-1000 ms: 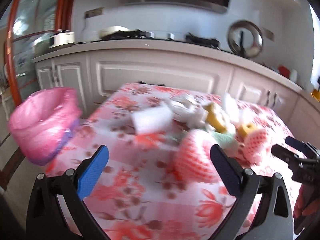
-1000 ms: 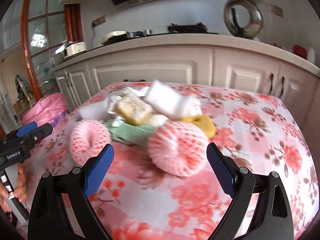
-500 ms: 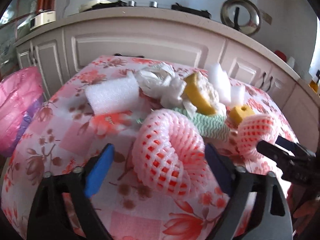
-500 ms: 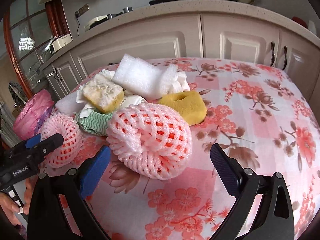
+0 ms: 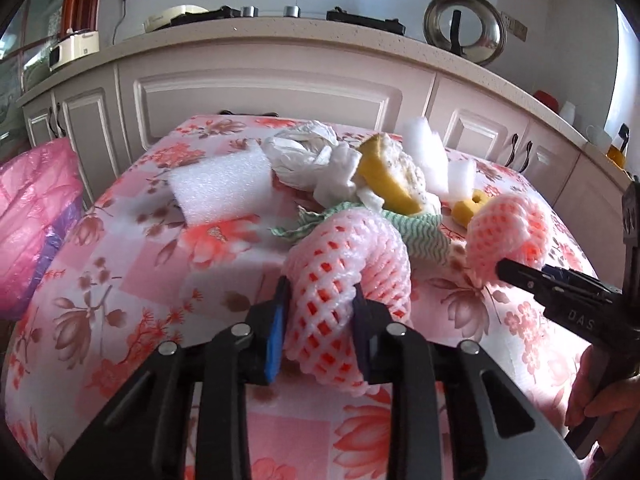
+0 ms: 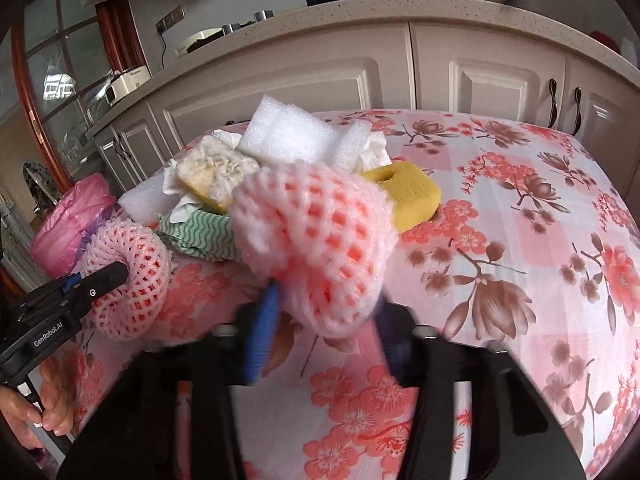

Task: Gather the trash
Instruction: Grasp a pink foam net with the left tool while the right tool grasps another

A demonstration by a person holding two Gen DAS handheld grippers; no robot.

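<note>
Both grippers have just been closing: your left gripper (image 5: 318, 320) pinches one foam net (image 5: 348, 280), your right gripper (image 6: 324, 312) another foam net (image 6: 312, 240). Squashy mesh may slip if you lift fast.

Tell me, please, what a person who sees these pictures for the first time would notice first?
First, the two pink foam fruit nets on the flowered tablecloth: the left gripper has just closed on the nearer pink net, the right gripper on the other pink net. Behind them lies a heap of trash: white foam blocks, a yellow sponge, crumpled white paper. A pink-lined bin stands beside the table's left edge.
</note>
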